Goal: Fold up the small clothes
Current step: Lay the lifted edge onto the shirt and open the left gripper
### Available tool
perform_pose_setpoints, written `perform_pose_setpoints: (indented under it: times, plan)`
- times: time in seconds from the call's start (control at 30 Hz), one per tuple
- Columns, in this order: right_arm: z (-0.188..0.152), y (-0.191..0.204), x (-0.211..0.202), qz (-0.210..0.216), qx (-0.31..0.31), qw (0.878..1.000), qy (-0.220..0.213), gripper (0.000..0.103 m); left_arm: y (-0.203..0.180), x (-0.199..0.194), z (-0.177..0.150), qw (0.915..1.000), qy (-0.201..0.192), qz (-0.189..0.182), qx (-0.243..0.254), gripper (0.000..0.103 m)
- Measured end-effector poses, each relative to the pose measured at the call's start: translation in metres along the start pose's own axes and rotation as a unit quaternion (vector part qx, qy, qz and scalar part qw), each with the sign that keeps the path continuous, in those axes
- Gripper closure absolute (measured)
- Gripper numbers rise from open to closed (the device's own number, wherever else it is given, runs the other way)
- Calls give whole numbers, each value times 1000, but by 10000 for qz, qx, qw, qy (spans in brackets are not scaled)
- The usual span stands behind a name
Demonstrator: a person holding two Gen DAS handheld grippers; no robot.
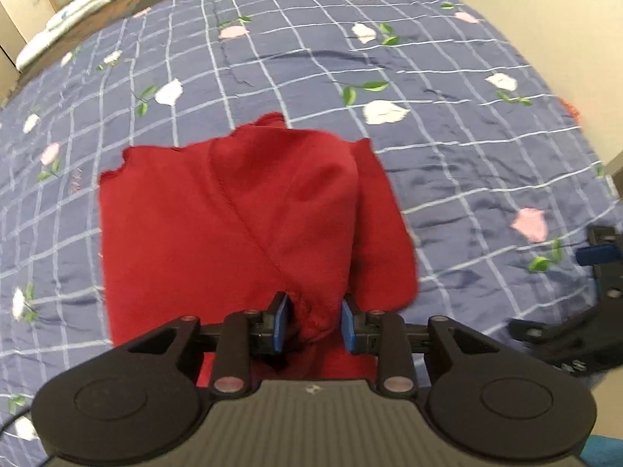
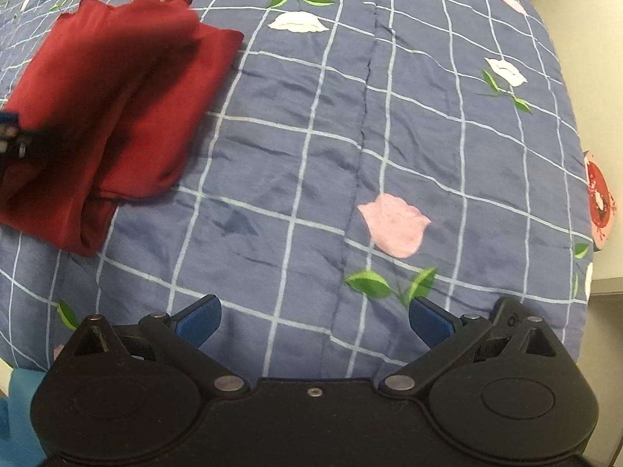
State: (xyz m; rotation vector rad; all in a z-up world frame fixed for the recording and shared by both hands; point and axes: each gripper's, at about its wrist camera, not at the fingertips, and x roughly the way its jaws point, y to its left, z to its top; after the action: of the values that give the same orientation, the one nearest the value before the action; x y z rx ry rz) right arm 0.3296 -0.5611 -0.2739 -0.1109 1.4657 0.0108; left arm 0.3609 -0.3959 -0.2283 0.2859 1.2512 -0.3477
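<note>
A small red garment [image 1: 233, 214] lies partly folded on the bed, with one layer doubled over another. My left gripper [image 1: 314, 321] is shut on a bunched near edge of it, the cloth pinched between the blue pads [image 1: 281, 321]. In the right wrist view the same garment [image 2: 117, 89] sits at the upper left, its near part raised towards the left gripper's fingers [image 2: 11, 128] at the frame edge. My right gripper [image 2: 314, 317] stands wide open over bare bedspread, well to the right of the garment and holding nothing.
The bed is covered by a blue checked bedspread [image 1: 428, 58] with white and pink flowers. A rolled pale cloth [image 1: 78, 11] lies at the far left edge. The bed's right edge drops off near a red and pink round object [image 2: 599, 198].
</note>
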Motion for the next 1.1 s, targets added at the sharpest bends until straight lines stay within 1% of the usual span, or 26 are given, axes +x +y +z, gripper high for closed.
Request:
perform_pose_setpoints:
  times: [0.03,0.07,0.1,0.13,0.2,0.23,0.27,0.3,0.37,0.47,0.57,0.63,0.73,0.77,0.8,0.87,0.93,0.97,1.0,1.03,1.07,1.1]
  plan:
    - [3,0,0,26,31,10000,-5,1,1,-2,-3,9999,18,-88,-58,71]
    - [6,0,1,50,74,10000,-14,1,2,-5,-6,9998,32,-156,-133,68]
    - [9,0,0,79,127,9999,-31,1,3,-8,-9,9996,38,-201,-198,62]
    - [12,0,0,114,188,9997,-56,1,6,-11,-12,9994,36,-234,-270,59]
    - [21,-1,-3,252,374,9989,-144,1,13,-19,-20,9987,24,-254,-439,44]
    - [25,-1,-4,349,486,9980,-199,1,17,-23,-24,9983,16,-249,-528,42]
    - [31,-1,-6,482,633,9965,-262,1,22,-26,-28,9978,10,-230,-621,36]
    - [36,-1,-8,598,760,9948,-317,1,28,-30,-31,9972,31,-160,-729,29]
    - [49,1,-11,858,1029,9900,-449,1,41,-35,-39,9949,103,24,-999,23]
    - [68,8,-15,1221,1384,9810,-593,1,64,-40,-50,9889,199,151,-1463,17]
    - [90,17,-12,1568,1703,9708,-628,1,90,-41,-61,9789,261,290,-2004,15]
    - [107,28,-6,1652,1822,9674,-603,1,106,-39,-67,9717,348,403,-2302,14]
    - [126,41,5,1690,1815,9678,-433,1,127,-37,-74,9604,453,572,-2689,14]
    - [130,44,8,1691,1805,9683,-354,5,133,-36,-76,9576,465,590,-2780,14]
    - [133,47,12,1679,1811,9687,-269,13,138,-37,-78,9552,475,611,-2855,14]
    - [132,49,18,1659,1876,9681,-108,20,143,-39,-82,9522,475,656,-2946,13]
    - [128,49,19,1718,1947,9657,-86,25,146,-40,-83,9507,455,654,-2998,12]
    - [126,48,18,1724,1959,9653,-119,33,147,-39,-84,9502,455,644,-3014,11]
    - [123,46,18,1713,1954,9656,-123,45,148,-38,-83,9498,464,627,-3030,11]
    - [122,45,18,1710,1943,9659,-114,52,148,-37,-83,9491,478,597,-3054,10]
    - [119,43,17,1731,1929,9658,-109,62,149,-36,-82,9481,497,546,-3093,10]
    - [117,41,15,1769,1907,9655,-132,70,148,-34,-81,9469,519,502,-3132,10]
